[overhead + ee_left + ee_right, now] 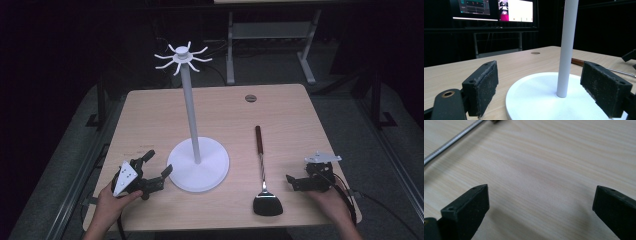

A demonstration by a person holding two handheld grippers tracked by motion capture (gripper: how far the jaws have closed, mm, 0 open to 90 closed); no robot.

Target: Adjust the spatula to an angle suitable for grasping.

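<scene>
Spatula [263, 175] flat on table [150, 110], just left of right hand-held gripper [291, 181].

Both grippers are black; the left gripper [154, 170] carries a white plate, the right gripper [291, 181] a grey three-cornered plate and black cable.

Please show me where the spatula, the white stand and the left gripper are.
spatula [267, 205]: high view, on its black blade.
white stand [199, 164]: high view, on its round base.
left gripper [157, 168]: high view, midway between its open fingertips.

White hook stand [191, 120] upright mid-table, black spatula [262, 175] flat beside it
</scene>
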